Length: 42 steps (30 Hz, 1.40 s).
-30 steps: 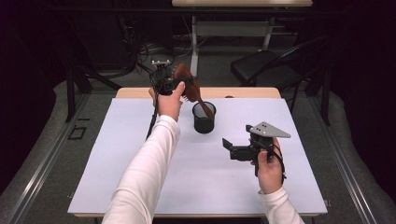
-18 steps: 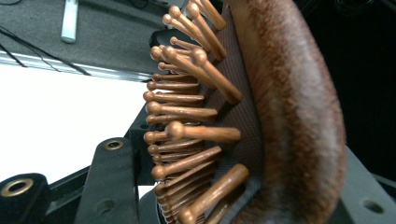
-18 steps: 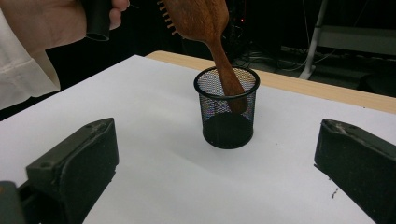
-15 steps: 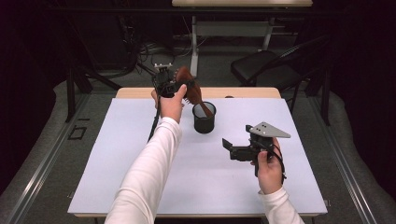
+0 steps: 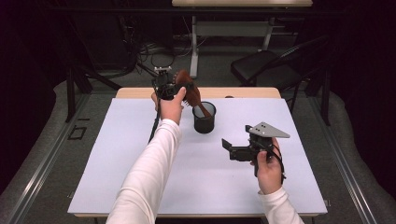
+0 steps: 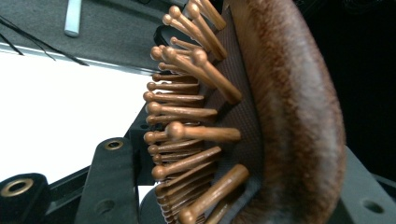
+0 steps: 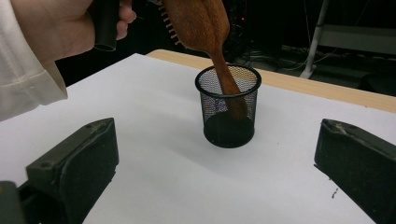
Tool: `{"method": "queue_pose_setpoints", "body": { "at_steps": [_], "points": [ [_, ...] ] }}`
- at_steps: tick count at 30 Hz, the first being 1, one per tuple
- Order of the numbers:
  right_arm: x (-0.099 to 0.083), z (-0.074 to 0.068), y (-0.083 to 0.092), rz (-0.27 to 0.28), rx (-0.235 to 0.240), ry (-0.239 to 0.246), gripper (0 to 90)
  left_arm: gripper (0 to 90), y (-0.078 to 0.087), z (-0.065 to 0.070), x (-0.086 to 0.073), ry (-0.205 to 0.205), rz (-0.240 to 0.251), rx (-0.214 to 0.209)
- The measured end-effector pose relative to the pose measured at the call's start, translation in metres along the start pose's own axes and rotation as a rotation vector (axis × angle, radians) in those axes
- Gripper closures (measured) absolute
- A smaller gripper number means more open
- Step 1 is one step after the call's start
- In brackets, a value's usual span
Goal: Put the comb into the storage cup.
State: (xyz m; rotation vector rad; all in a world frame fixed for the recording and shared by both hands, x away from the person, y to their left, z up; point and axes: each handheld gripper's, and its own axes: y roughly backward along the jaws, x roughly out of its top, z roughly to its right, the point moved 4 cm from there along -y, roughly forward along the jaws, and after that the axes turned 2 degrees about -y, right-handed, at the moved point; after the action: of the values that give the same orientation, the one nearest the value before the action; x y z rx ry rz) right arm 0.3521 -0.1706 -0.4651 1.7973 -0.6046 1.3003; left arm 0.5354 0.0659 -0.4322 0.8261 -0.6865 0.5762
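R gripper (image 5: 232, 148) sits nearest, low over the table (image 5: 116, 163) at abt 4 o'clock, jaws wide, nothing btwn them. Farther off, mesh cup (image 5: 204, 117) near centre. L gripper (image 5: 173, 88) at 11 o'clock of cup, jaws clamped on the wooden hairbrush (image 5: 190, 93) head; brush tilted, handle pointing down into cup, head up toward 10 o'clock.

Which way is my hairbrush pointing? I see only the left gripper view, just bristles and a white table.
Observer: The hairbrush stands handle down; its handle sits inside a black mesh cup.
Operator: Is the cup upright?
Observer: Yes, upright on the white table, with the brush leaning toward the left gripper, which is shut on its head.
Operator: And the right gripper?
Observer: The right gripper is open, nothing between its jaws, apart from the cup and facing it.
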Motion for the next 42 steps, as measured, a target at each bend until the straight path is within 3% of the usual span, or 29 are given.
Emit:
{"method": "queue_pose_setpoints", "body": {
  "at_steps": [20, 29, 42],
  "points": [
    [-0.001, 0.000, -0.001, -0.001, 0.001, 0.001, 0.0, 48.2, -0.014, -0.003, -0.010, 0.001, -0.013, 0.009],
    [-0.001, 0.001, -0.001, -0.004, 0.002, 0.001, 0.0, 48.2, -0.019, -0.011, -0.017, 0.028, -0.023, 0.010],
    [-0.002, -0.001, -0.002, -0.013, 0.001, 0.002, 0.0, 48.2, -0.021, -0.015, -0.021, 0.036, -0.024, 0.003]
  ]
}}
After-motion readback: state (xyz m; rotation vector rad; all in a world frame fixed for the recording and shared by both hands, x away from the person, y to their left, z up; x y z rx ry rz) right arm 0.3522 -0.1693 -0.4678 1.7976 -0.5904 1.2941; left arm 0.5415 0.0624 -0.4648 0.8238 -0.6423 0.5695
